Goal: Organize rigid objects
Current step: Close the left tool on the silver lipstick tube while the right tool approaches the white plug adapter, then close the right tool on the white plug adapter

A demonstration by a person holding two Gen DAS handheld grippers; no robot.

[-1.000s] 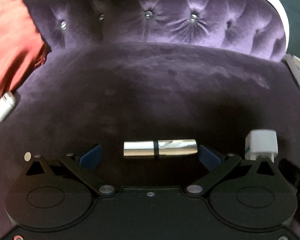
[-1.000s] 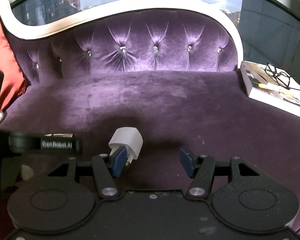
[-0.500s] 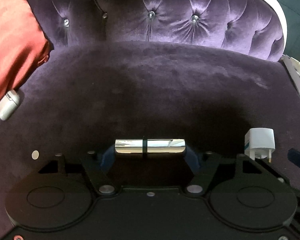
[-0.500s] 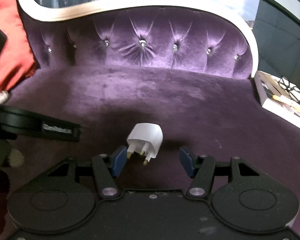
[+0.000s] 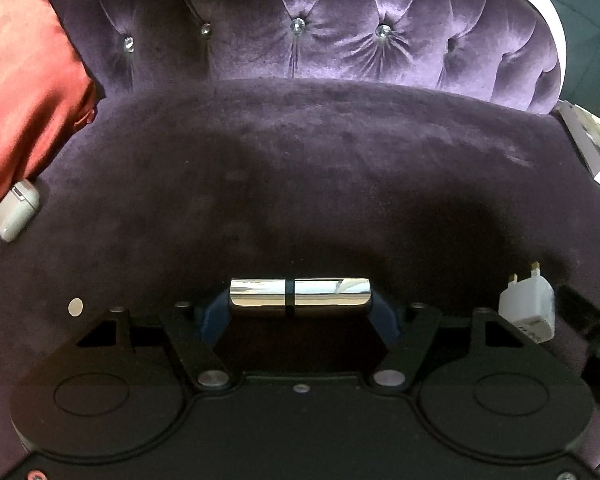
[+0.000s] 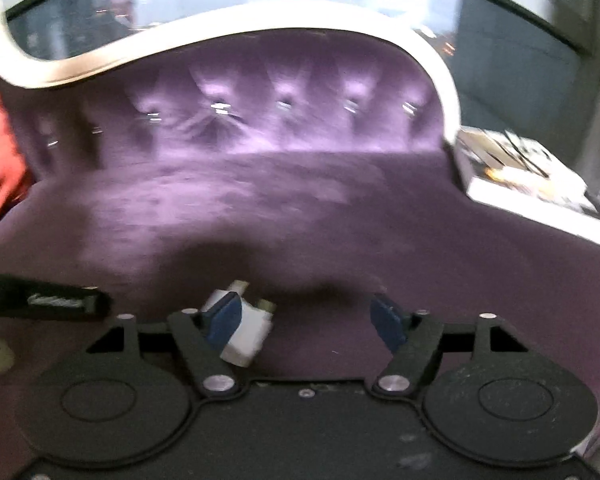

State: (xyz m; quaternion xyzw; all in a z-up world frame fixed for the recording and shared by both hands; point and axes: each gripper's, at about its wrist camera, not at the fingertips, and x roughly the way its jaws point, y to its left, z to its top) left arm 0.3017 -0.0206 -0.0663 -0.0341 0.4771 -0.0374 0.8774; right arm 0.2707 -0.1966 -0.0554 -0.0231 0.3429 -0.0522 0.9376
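Chrome tube [image 5: 299, 292], shiny, with a dark band at its middle, sat crosswise between the blue pads of the left gripper [image 5: 299, 312]. Jaws were drawn in onto both ends, so it was clamped end to end, low over the purple velvet seat [image 5: 300, 168].

White plug adapter [image 5: 527, 307] lay at 3 o'clock of the tube in the left wrist view, pins pointing to 12. In the right wrist view the same adapter [image 6: 242, 330] rested against the left-hand pad of the right gripper [image 6: 306, 318]. Those jaws were opening, the far pad was well clear, so nothing was held there. That view was motion-blurred, so I couldn't tell pad contact for certain.

Grey earbud-style case [image 5: 16, 216] sat at 9 o'clock by the red cushion [image 5: 24, 80]. A book stack [image 6: 528, 184] sat at 2 o'clock on the seat edge.

My read: step in hand was lifting the tube, with the adapter release finishing on the other side.

Notes for doing it well:
- End-on grip on a slick metal cylinder is marginal. Keep the squeeze steady and the tube level, or it could pivot and pop out.
- Lift straight up before translating. Velvet nap could drag the tube.
- Back the right gripper off along its own axis so the pad doesn't knock the adapter.
- Keep the two grippers apart; they were close at 3 o'clock.
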